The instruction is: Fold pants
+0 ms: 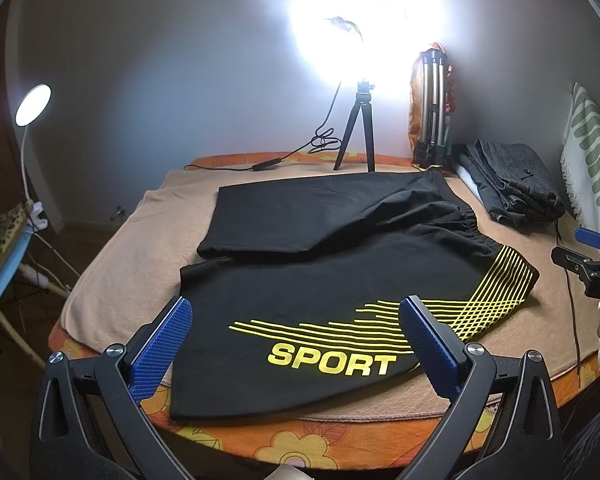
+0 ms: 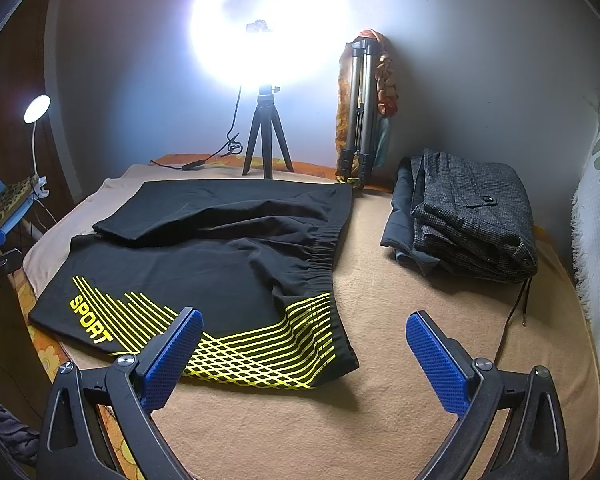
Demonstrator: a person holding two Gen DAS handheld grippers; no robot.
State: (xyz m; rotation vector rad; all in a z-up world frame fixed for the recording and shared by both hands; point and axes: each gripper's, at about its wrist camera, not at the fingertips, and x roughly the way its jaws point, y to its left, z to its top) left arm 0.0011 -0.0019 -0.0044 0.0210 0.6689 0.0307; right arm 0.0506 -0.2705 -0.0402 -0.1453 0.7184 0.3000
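Observation:
Black sport pants (image 1: 320, 280) with yellow stripes and the word SPORT lie spread flat on a tan blanket (image 1: 120, 264), legs to the left, elastic waistband to the right. They also show in the right wrist view (image 2: 204, 256). My left gripper (image 1: 296, 320) is open and empty, hovering over the near leg hem. My right gripper (image 2: 304, 332) is open and empty, above the blanket (image 2: 380, 360) just right of the waistband corner. The right gripper's tip shows in the left wrist view (image 1: 592, 256) at the far right.
A ring light on a small black tripod (image 2: 266, 140) stands at the back with its cable. A folded silver tripod (image 2: 360, 120) leans on the wall. A stack of folded dark clothes (image 2: 468, 216) lies at the right. A desk lamp (image 1: 32, 104) stands left.

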